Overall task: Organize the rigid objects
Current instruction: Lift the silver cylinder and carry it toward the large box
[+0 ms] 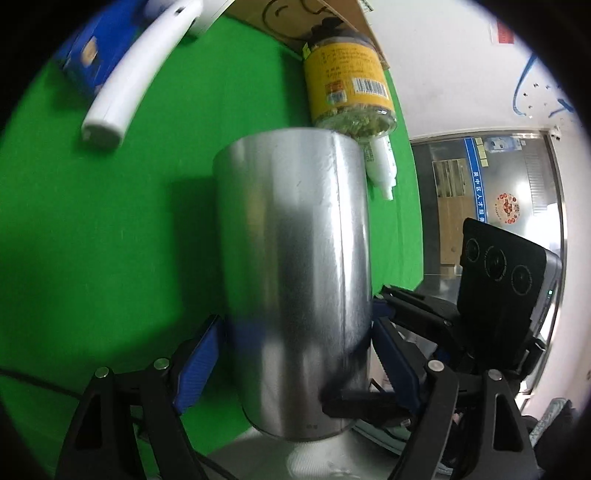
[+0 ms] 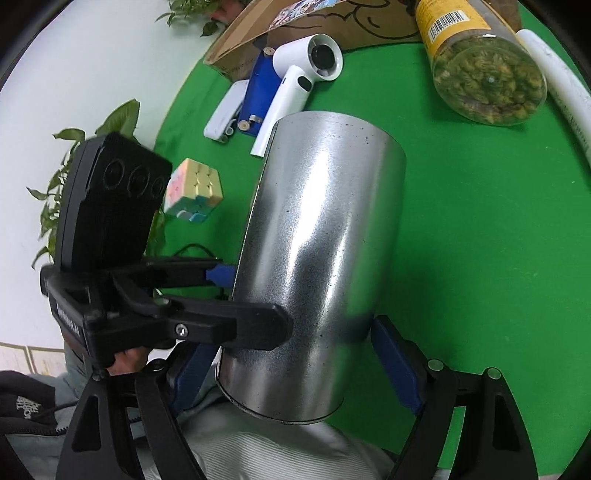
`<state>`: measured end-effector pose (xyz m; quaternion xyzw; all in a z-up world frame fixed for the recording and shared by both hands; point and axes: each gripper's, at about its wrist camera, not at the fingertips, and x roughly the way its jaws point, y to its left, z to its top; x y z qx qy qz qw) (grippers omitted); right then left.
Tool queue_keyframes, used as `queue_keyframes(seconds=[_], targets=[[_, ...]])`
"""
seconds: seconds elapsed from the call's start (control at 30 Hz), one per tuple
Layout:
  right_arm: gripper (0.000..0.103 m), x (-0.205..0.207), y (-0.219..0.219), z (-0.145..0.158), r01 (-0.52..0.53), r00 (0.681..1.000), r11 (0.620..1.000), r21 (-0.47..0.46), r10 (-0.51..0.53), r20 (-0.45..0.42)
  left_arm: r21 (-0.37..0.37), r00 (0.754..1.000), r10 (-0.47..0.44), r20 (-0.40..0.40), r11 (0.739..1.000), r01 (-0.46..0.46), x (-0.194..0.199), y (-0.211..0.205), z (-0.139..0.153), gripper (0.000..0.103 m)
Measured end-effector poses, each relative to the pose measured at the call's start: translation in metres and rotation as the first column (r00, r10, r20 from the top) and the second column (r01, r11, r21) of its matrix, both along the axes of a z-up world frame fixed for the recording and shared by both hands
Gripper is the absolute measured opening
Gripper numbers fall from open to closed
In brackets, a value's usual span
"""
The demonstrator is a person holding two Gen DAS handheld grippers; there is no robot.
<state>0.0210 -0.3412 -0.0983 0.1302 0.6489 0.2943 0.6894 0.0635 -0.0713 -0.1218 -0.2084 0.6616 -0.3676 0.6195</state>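
A tall silver metal cylinder [image 1: 291, 240] [image 2: 317, 229] hangs tilted over the near edge of the green table [image 1: 92, 221] [image 2: 480, 258], above a person's pale clothing. My left gripper [image 1: 297, 325] has its blue pads [image 1: 199, 354] pressed on both sides of the cylinder's lower part. My right gripper [image 2: 295, 336] clamps the same cylinder with its blue pads [image 2: 395, 362]. Each gripper shows in the other's view, crossing the cylinder sideways: the right gripper [image 1: 362, 350] from the right, the left gripper [image 2: 258, 299] from the left.
A yellow-labelled jar [image 1: 347, 81] [image 2: 480, 66] lies beyond the cylinder, with a small white bottle [image 1: 380, 162] beside it. Also on the table are a curved white piece [image 1: 136, 70] [image 2: 565, 92], a blue box [image 1: 92, 51], a white handheld fan [image 2: 303, 74] and a pastel puzzle cube [image 2: 195, 188]. A cardboard box [image 2: 332, 26] stands at the far edge.
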Motion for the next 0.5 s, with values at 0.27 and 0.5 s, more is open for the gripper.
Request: queue_keyframes(seconds=[0.27,0.5], targets=[[0.086,-0.002,0.019,-0.009,0.0,0.999,1.0,0.002,-0.001,0.036,0.049,0.999,0.031,0.045,0.998,-0.034,0.012,0.027,0.006,0.086],[0.086,-0.005,0.022,-0.008,0.012,0.998,1.0,-0.002,-0.011,0.055,0.044,0.996,0.064,0.067,0.997,-0.067,0.012,0.032,0.007,0.084]])
